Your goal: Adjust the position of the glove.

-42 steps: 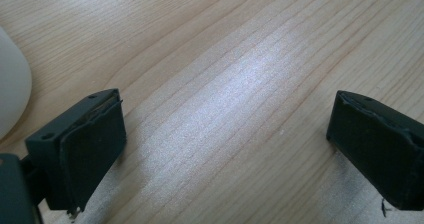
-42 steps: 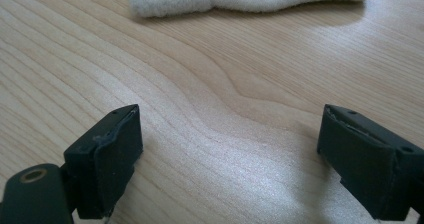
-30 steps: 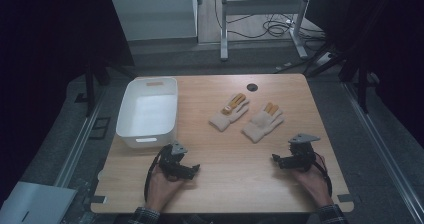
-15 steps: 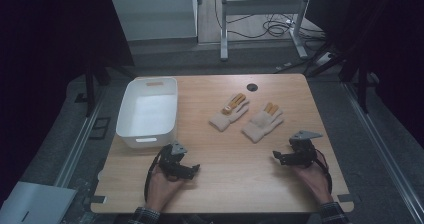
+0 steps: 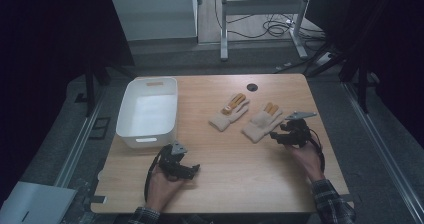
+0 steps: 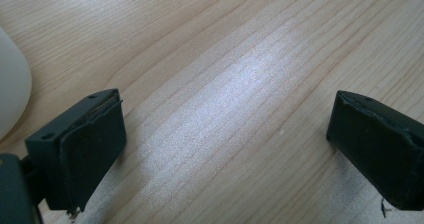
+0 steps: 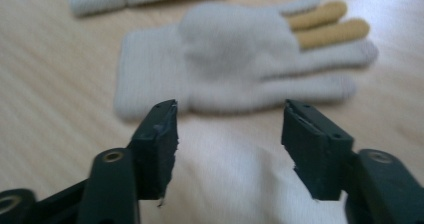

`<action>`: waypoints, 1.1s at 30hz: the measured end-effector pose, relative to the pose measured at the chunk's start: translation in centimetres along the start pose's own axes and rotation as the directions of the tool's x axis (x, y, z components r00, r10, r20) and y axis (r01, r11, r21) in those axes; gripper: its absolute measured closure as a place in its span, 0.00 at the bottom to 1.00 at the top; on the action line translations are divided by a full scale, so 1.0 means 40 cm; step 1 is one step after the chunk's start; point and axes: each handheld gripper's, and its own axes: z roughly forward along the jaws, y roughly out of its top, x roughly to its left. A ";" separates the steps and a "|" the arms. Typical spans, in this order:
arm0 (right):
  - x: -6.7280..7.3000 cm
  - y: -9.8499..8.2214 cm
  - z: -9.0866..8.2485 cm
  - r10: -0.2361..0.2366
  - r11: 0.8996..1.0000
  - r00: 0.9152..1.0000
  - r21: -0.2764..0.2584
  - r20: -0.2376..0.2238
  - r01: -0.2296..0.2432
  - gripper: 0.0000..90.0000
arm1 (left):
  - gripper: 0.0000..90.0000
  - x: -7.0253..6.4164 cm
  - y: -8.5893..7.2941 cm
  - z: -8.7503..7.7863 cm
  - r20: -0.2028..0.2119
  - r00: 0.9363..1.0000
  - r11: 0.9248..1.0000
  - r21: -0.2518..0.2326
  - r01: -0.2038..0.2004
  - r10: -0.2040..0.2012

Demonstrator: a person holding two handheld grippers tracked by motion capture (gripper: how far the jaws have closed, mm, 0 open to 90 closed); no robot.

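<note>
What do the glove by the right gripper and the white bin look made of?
Glove: soft knit fabric, likely wool or acrylic; fuzzy matte surface, ribbed cuff, two mustard-yellow fingers. White bin: probably moulded plastic; smooth, slightly glossy walls, rounded corners, a handle slot.

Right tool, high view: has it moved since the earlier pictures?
Yes. The right tool has moved up the table toward the nearer glove, its jaws closing partway.

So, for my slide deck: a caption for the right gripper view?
Right hand-held gripper, half open, nears a cream knit glove with two mustard fingers on the wooden table.
</note>
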 end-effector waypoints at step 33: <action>0.028 0.106 0.160 -0.104 0.994 0.994 0.022 0.023 0.103 0.60 | 0.03 0.000 0.000 0.000 0.000 1.000 1.000 0.001 0.000 0.000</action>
